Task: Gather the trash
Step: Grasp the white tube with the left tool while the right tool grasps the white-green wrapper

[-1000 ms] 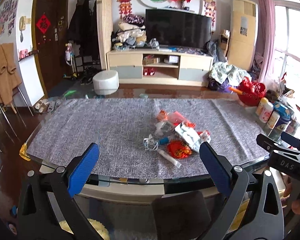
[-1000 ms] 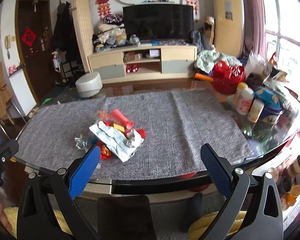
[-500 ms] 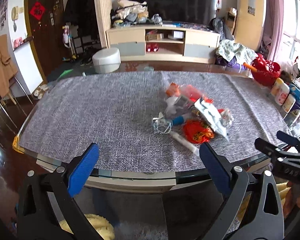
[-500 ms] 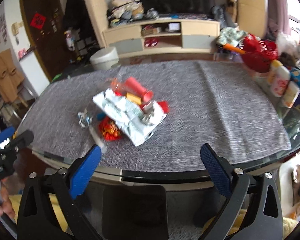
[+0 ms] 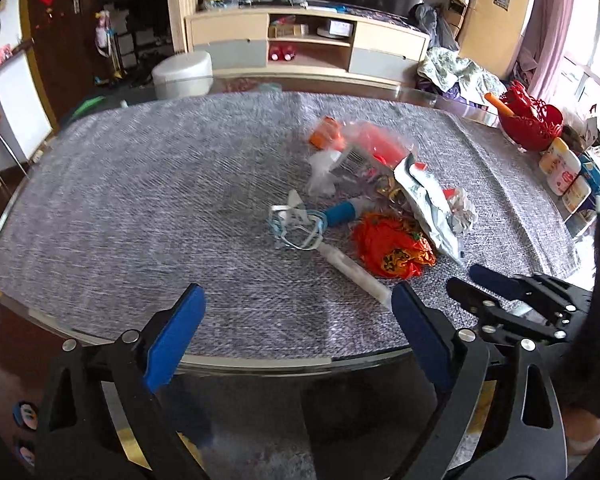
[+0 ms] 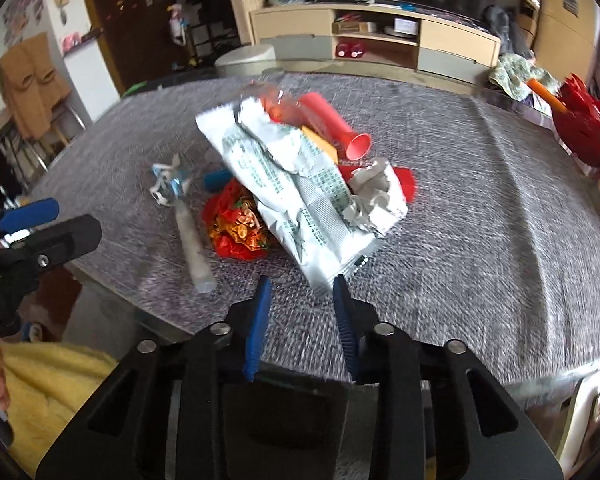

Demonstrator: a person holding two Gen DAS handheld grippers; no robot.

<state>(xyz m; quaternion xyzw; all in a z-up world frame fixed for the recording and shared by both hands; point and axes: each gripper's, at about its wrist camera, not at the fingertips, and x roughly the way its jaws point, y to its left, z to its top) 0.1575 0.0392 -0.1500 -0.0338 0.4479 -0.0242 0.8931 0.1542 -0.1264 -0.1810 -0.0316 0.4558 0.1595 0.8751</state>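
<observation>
left gripper point(image 5: 296, 312): I have the jaws spread wide and starting to close, nothing between them; it hangs over the near table edge, the clear tube's near end just by its right pad.
right gripper point(image 6: 300, 294): I see the jaws closing, narrow gap, no pad pressing on anything; the near corner of the white wrapper sits just beyond the tips.
trash pile point(image 5: 380, 208): on the grey cloth, middle of the table, a bit right of centre in my left view.
white wrapper point(image 6: 300, 184): largest piece, crumpled, lying on top, running far-left to near-right.
orange-red foil wrapper point(image 6: 236, 226): just left of the white wrapper, partly under it.
clear tube point(image 6: 192, 246): near-left of the pile, pointing at the near edge.
pink tube point(image 6: 336, 128): far side of the pile, open end to the right.
grey cloth point(image 5: 140, 200): covers most of the glass table point(image 5: 260, 362).
red basket point(image 5: 530, 122): far right, well apart from the pile.
blur: right view smeared, small scraps unreadable.
</observation>
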